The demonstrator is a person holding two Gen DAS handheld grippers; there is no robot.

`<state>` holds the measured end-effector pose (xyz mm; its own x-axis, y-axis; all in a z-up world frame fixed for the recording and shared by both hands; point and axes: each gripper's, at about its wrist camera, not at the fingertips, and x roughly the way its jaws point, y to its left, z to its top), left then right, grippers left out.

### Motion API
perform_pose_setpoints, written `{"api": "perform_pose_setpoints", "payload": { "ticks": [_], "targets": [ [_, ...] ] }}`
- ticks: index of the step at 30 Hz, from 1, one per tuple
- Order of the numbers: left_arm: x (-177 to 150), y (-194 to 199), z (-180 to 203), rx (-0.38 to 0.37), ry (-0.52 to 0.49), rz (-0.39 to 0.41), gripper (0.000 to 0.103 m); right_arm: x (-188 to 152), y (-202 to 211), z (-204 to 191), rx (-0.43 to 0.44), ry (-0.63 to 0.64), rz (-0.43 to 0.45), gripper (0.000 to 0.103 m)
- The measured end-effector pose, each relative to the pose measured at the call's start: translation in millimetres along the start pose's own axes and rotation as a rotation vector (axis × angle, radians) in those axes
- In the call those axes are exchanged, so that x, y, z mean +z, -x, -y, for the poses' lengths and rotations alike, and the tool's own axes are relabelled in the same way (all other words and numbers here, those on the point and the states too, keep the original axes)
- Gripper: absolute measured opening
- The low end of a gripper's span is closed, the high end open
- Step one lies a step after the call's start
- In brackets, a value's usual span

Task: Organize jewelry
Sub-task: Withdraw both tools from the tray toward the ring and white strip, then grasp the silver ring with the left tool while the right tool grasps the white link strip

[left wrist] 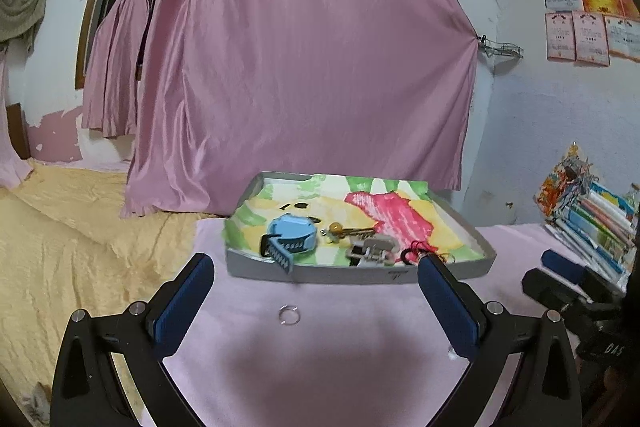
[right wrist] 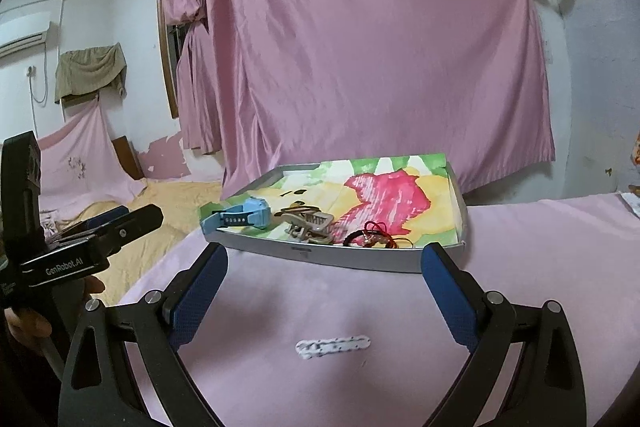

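A grey tray [left wrist: 356, 273] lined with a bright drawing sits on the pink-covered table. In it lie a light-blue watch [left wrist: 290, 233], a key with a gold bead [left wrist: 348, 230], a grey hair claw [left wrist: 372, 249] and a red and black cord bracelet [left wrist: 416, 251]. A small silver ring [left wrist: 289, 315] lies on the cloth in front of the tray, between the fingers of my open, empty left gripper [left wrist: 316, 285]. My right gripper [right wrist: 324, 277] is open and empty above a white beaded hair clip [right wrist: 333, 347]. The tray [right wrist: 320, 253], watch [right wrist: 236, 217] and claw [right wrist: 308, 225] also show there.
Pink curtains hang behind the table. A bed with a yellow cover [left wrist: 60, 235] lies to the left. A stack of books [left wrist: 592, 223] stands at the table's right end. The right gripper's body [left wrist: 576, 291] shows at the right; the left gripper's body [right wrist: 68, 247] shows at the left.
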<state>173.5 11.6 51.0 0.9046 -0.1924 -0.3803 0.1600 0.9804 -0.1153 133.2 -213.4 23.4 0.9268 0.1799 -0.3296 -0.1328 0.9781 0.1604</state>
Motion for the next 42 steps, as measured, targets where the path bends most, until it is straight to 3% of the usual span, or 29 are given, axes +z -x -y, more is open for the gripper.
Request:
{"api": "perform_pose_setpoints", "payload": {
  "ticks": [12,16,21,29,31,33,34,42],
  "targets": [
    [-19,13,-17,0.017,-0.08,0.01,0.102,-14,15,-19,-0.033,0.045,0.015,0.095],
    [-19,7,-20,0.012,-0.121,-0.017,0.102,-18,5,-19,-0.04,0.036,-0.065,0.095],
    [-18,-14,-22,0.005,-0.17,-0.124,0.102,-25,-20,-10,-0.04,-0.014,-0.223,0.095],
    [-21,-51,-27,-0.015,-0.119,-0.294,0.102,-37,-48,2,-0.04,-0.041,-0.414,0.095],
    [-21,-58,-27,-0.007,-0.118,-0.319,0.102,-38,-53,0,-0.032,-0.02,-0.458,0.092],
    [-21,-65,-25,-0.005,-0.125,-0.338,0.102,-39,-55,-1,-0.028,-0.004,-0.487,0.075],
    [-21,-69,-24,0.002,-0.13,-0.347,0.102,-39,-56,0,-0.021,-0.003,-0.503,0.072],
    [-20,-90,-19,-0.003,-0.137,-0.412,0.07,-35,-58,-2,0.034,0.006,-0.532,0.054]
  ]
}}
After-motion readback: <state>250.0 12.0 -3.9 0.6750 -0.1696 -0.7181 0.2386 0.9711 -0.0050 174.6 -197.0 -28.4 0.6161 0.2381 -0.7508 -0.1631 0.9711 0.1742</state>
